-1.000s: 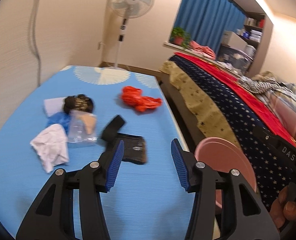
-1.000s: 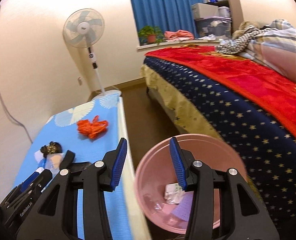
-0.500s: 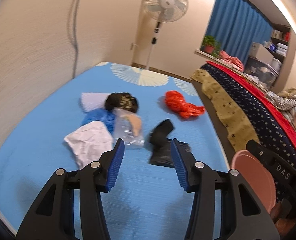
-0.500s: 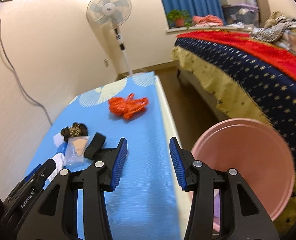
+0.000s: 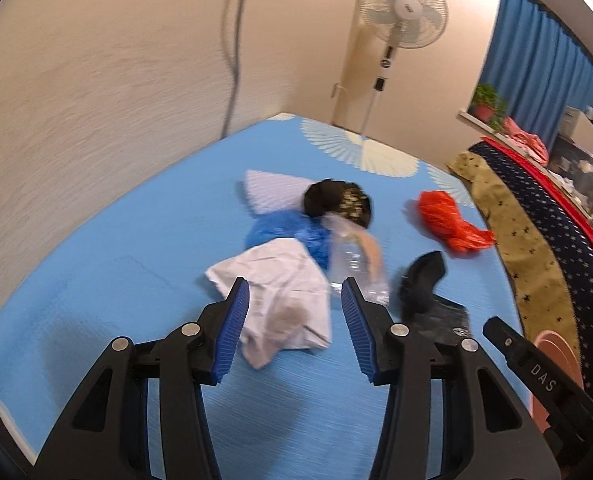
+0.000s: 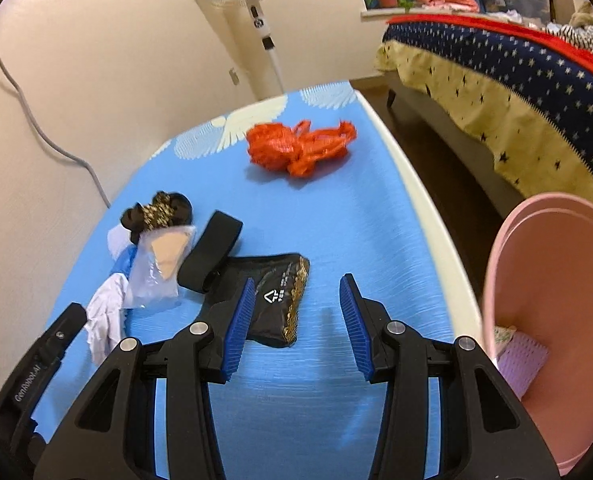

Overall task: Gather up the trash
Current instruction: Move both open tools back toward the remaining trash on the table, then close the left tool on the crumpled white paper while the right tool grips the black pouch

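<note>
"DAS" and "GenRobot.AI" mark the wide-open, empty left gripper (image 5: 295, 328) and right gripper (image 6: 295, 326) above a black wrapper (image 6: 280, 300) with a recycling mark, beside the pink bin (image 6: 552, 280).

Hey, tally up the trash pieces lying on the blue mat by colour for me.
White: 2, crumpled tissue and folded paper
Blue: 1, wad
Clear: 1, plastic bag
Orange: 1, net bag
Black: 3, gold-flecked wad, band, flat wrapper
Total: 8
</note>
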Demonstrator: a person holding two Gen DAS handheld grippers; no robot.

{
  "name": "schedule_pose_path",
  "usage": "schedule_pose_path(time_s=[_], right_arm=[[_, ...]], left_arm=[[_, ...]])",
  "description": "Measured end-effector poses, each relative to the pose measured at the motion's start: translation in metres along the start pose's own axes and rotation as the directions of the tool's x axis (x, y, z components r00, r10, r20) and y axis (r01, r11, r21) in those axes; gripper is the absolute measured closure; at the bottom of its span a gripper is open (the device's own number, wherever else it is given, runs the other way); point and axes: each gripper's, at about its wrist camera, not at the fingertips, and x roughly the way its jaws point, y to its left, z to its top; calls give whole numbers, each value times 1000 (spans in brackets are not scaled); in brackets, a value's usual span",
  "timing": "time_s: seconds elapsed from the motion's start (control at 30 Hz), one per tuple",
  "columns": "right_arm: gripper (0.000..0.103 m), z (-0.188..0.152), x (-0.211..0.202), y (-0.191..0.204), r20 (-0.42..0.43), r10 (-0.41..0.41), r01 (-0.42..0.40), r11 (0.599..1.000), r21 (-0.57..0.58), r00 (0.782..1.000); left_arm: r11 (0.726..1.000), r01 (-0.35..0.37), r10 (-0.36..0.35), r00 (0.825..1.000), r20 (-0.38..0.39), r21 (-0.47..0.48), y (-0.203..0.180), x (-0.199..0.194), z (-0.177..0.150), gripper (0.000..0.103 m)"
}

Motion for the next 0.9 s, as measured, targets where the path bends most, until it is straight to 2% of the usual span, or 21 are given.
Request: schedule_pose_path(time_s=[0.13, 0.2, 0.27, 0.5, 0.57, 0.83, 0.9], right_arm=[[57, -2, 16, 1, -39, -8, 9, 1000, 9, 999], [56, -1, 19, 2, -46, -6, 6, 1000, 16, 999], [55, -1, 23, 4, -61, -14, 15, 1000, 8, 998], [54, -2, 27, 13, -86, -51, 47, 998, -43, 995], [58, -2, 27, 12, -85, -54, 51, 998, -45, 995], [89, -3, 26, 14, -91, -33, 28, 998, -59, 995], [96, -3, 24, 14, -82, -16, 11, 998, -56, 997]], left_arm=[[999, -30, 30, 999, -23, -25, 9, 10, 1, 54], [998, -48, 46, 998, -41, -51, 15, 14, 0, 44], [995, -62, 58, 997, -54, -73, 20, 18, 0, 39], [992, -50, 39, 994, -99, -116, 28, 31, 0, 39], [992, -44, 31, 993, -110, -117, 27, 34, 0, 39], [991, -7, -12, 990, -139, -137, 27, 40, -2, 39], [990, 9, -28, 990, -140, -139, 25, 40, -2, 48]])
